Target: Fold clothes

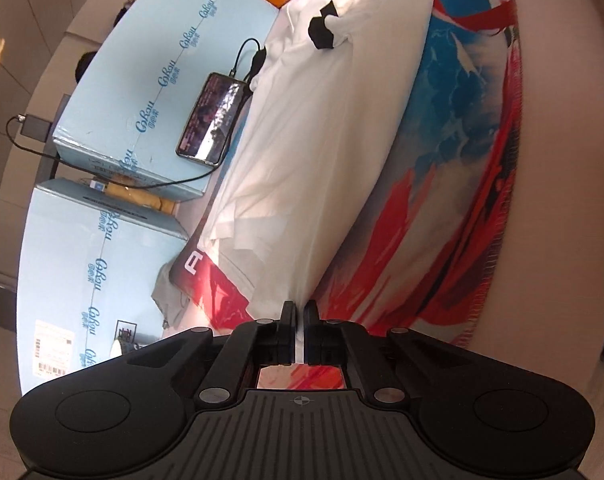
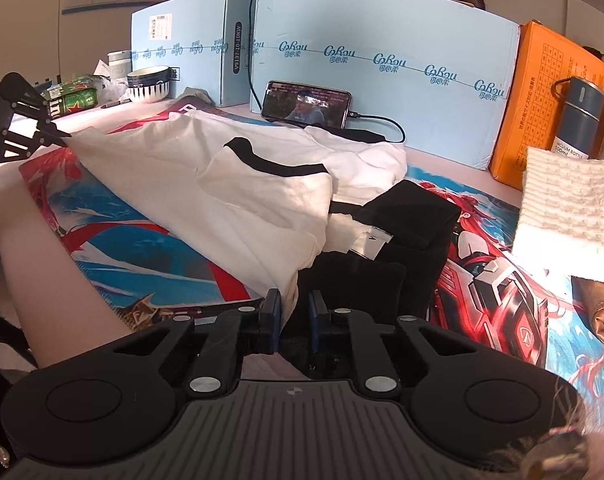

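The white T-shirt (image 2: 222,184) with black trim lies rumpled across the printed mat (image 2: 142,248) on the counter (image 2: 442,160), stretched between the two tools; a sleeve with a black cuff is turned over onto the body, and the black parts bunch at its near end; the cloth is creased and uneven, with no clean folded edges anywhere; so I judge the folding only partly along at most, since the shirt lies neither spread flat nor made into a tidy packet.

The left gripper (image 1: 300,312) has its jaws pressed nearly together on a taut ridge of the white cloth, lifting one edge from the mat; the right gripper (image 2: 295,304) has its jaws a little apart with white and black fabric running down between them; whether they truly pinch it or merely straddle it, I cannot tell.

What is left, as far as this shows: the body wants smoothing, the sleeves laying in, and the whole doubling over.

Around it stand pale blue cartons (image 2: 382,60) along the back, with a phone (image 2: 306,104) on a cable propped against one; an orange box (image 2: 542,100) and a blue vacuum bottle (image 2: 578,116) lie to one side; a striped bowl (image 2: 148,84) and a green can (image 2: 78,98) to the other.
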The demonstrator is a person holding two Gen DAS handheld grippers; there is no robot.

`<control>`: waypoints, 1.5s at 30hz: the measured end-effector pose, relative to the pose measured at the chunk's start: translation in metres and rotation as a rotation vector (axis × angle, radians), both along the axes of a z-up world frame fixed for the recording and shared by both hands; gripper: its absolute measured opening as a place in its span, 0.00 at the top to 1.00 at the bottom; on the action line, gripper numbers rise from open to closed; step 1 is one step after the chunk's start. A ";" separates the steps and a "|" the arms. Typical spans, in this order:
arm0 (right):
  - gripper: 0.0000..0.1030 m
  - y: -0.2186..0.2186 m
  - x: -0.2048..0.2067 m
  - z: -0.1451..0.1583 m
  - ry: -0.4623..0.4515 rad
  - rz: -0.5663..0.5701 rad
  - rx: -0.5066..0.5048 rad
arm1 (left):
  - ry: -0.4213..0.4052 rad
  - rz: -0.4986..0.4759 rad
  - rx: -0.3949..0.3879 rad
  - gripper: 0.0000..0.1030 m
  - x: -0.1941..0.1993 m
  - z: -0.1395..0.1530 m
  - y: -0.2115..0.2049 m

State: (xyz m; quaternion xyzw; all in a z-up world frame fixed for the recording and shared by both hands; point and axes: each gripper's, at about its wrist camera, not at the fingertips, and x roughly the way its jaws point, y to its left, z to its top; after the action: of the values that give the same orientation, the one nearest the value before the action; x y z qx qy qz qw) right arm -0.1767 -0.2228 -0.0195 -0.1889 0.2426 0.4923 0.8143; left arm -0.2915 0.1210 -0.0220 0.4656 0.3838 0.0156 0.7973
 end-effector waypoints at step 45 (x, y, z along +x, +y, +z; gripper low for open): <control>0.23 0.231 0.271 -0.005 0.242 0.023 0.050 | -0.297 0.199 -0.645 0.18 0.184 -0.004 0.122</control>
State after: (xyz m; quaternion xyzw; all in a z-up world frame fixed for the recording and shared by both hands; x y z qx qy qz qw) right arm 0.0939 0.0080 -0.0247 -0.1103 0.3247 0.5267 0.7778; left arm -0.1079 0.2432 -0.0259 0.1433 0.2926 0.0386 0.9447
